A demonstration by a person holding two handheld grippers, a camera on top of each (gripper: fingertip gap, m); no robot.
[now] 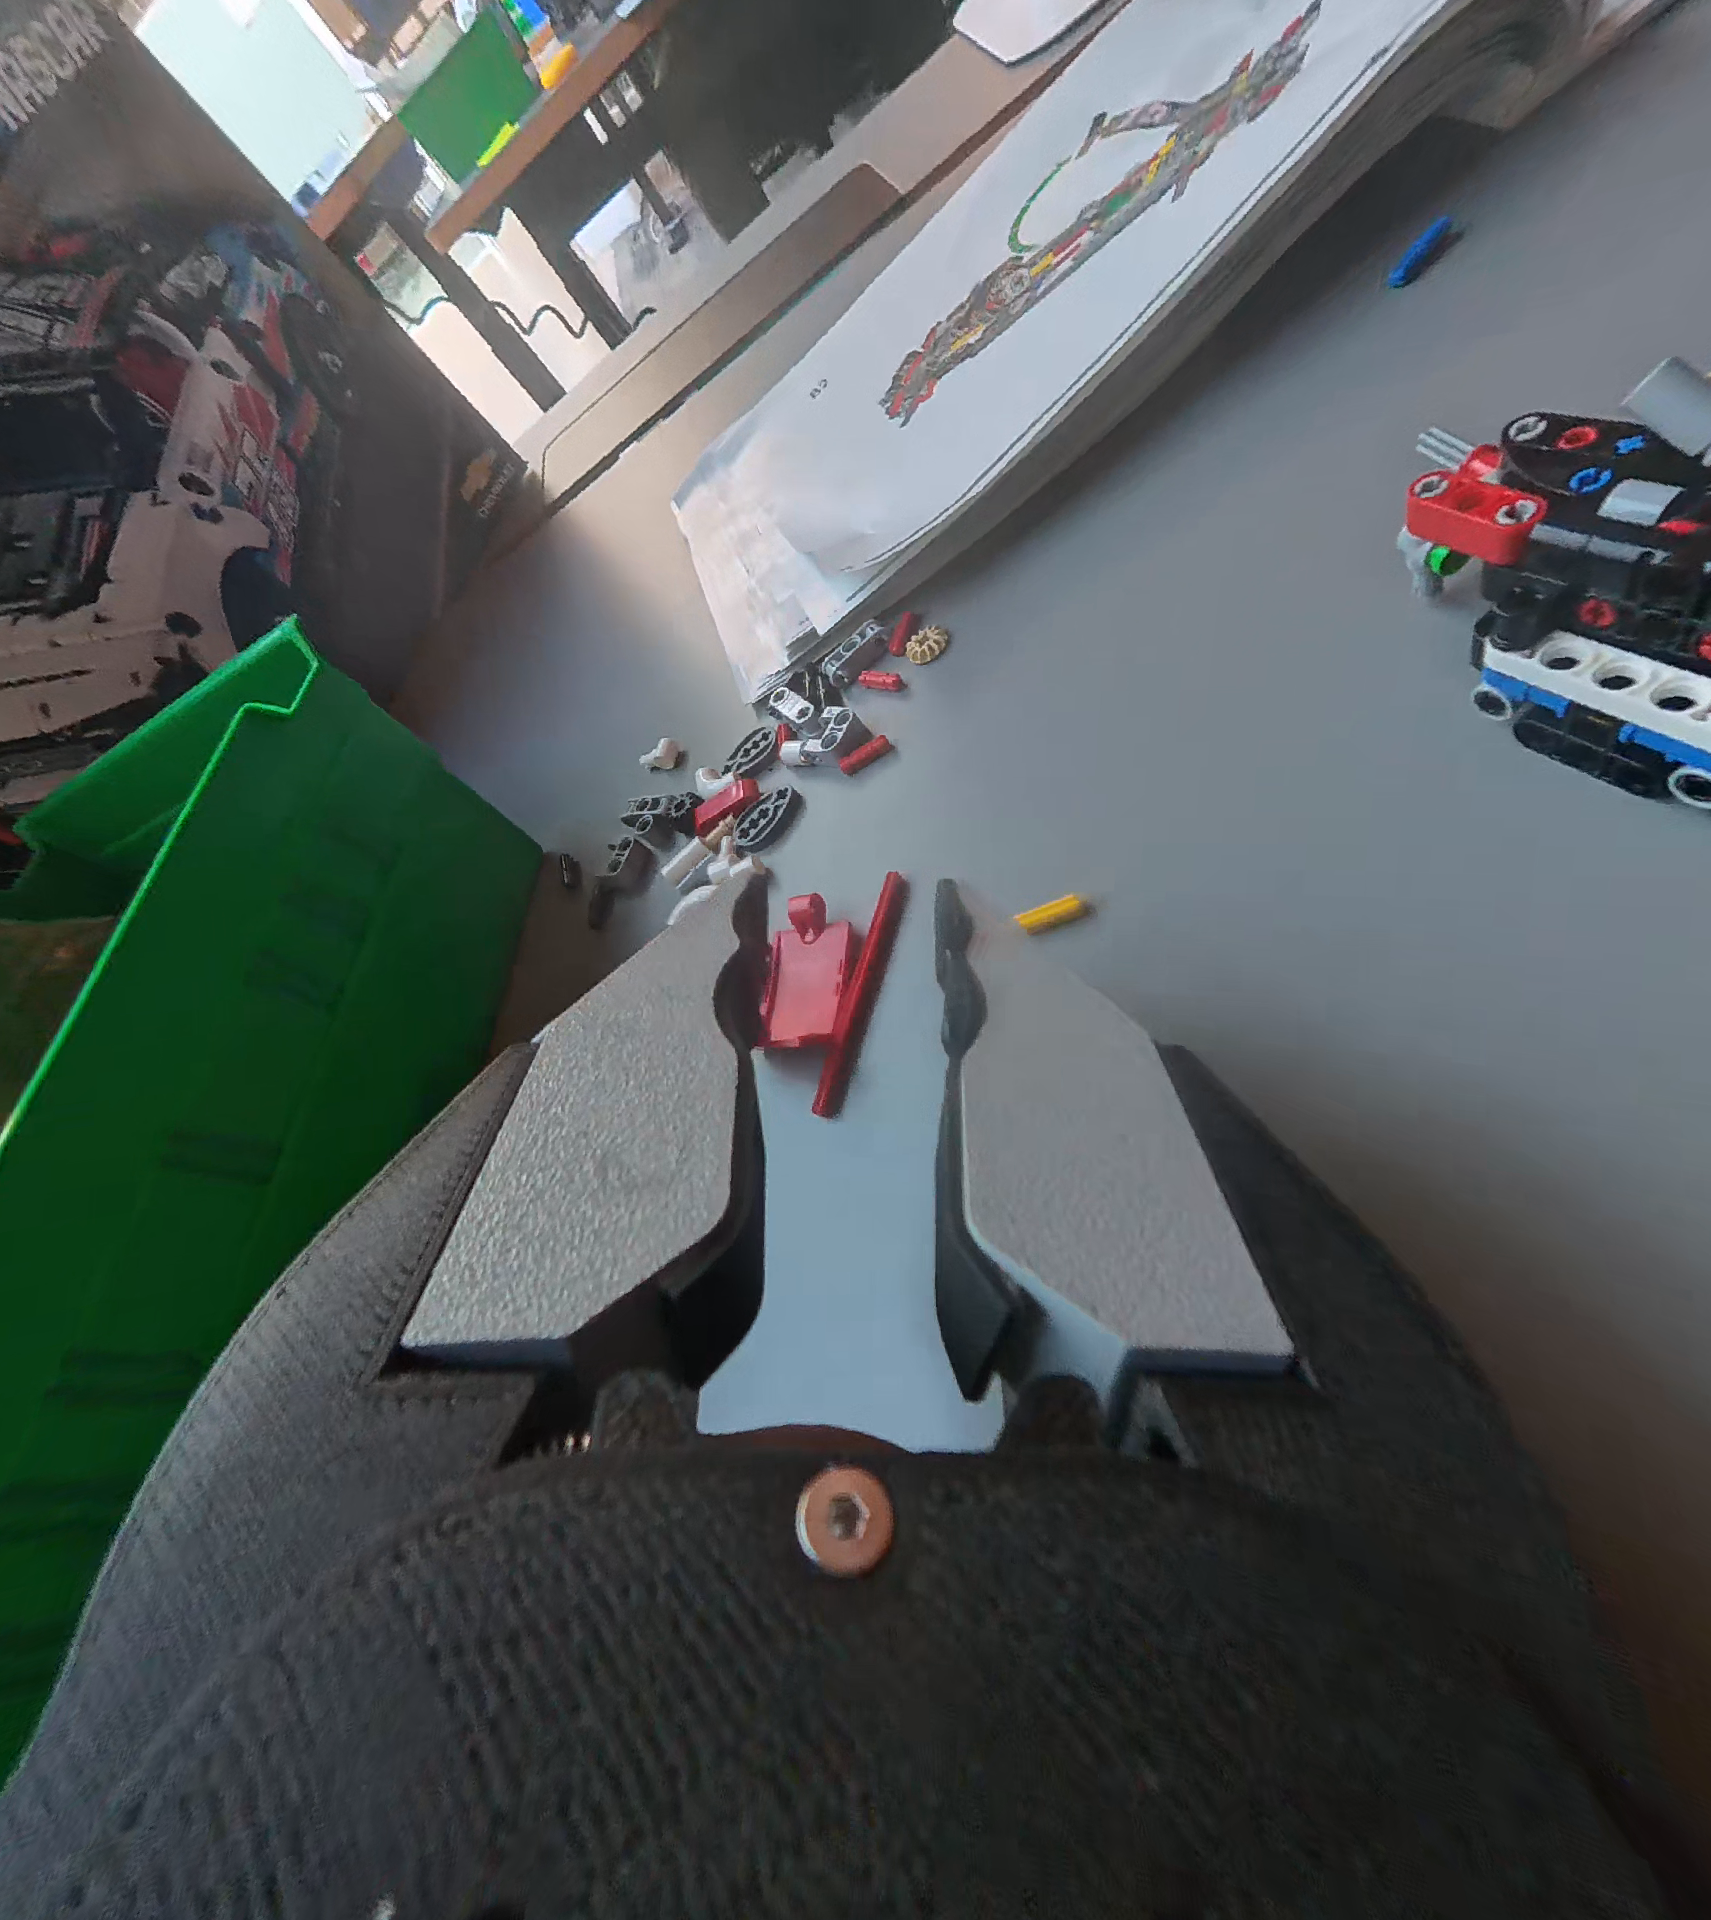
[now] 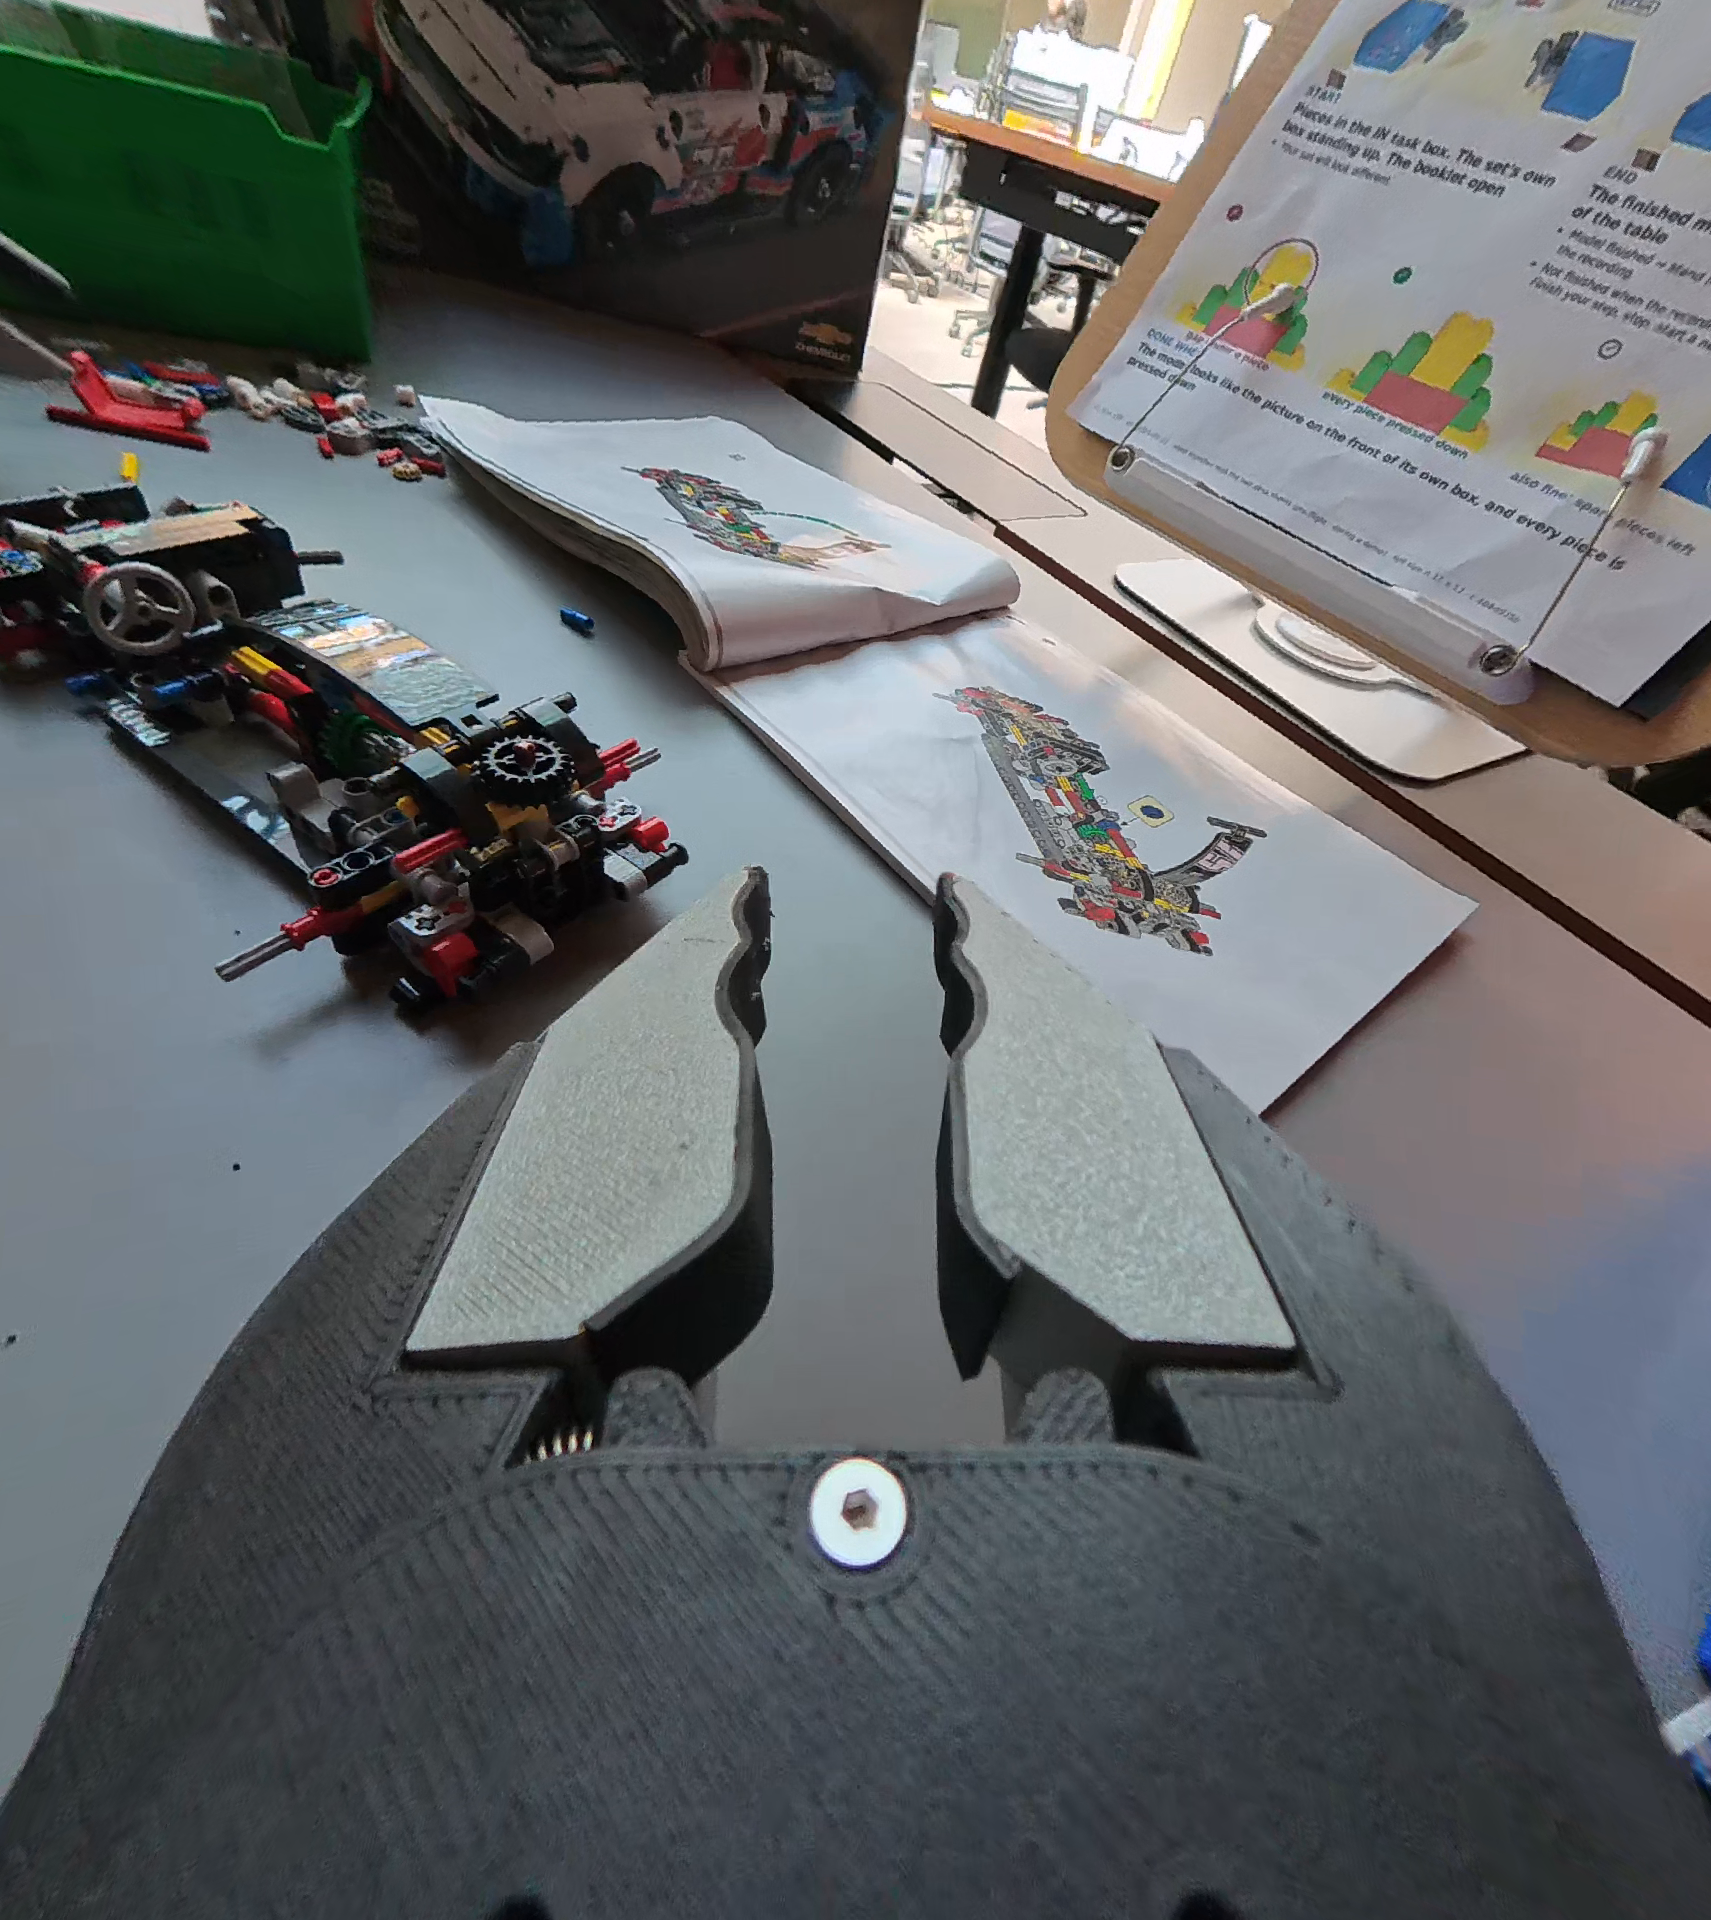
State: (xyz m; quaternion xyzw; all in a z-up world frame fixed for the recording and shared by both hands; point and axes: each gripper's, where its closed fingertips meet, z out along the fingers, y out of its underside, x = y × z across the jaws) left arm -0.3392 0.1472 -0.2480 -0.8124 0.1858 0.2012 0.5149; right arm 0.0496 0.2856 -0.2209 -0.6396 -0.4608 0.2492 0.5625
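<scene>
Jaws of left gripper (image 1: 846, 914) apart around red panel (image 1: 804, 985) and red axle (image 1: 861, 992).

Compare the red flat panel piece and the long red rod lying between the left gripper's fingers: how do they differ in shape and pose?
The red panel is broad and flat with a small loop at its far end; the red rod is thin and much longer. The panel lies nearer the left finger, the rod beside it towards the middle. Both are red, rest on the grey table, unpressed.

My left gripper (image 1: 846, 914) hangs open over the grey table (image 1: 1246, 1039), its fingers either side of a red flat piece (image 1: 804, 982) and a red rod (image 1: 861, 992), gripping neither. A green bin (image 1: 207, 987) stands left; a yellow pin (image 1: 1050, 914) lies right.
</scene>
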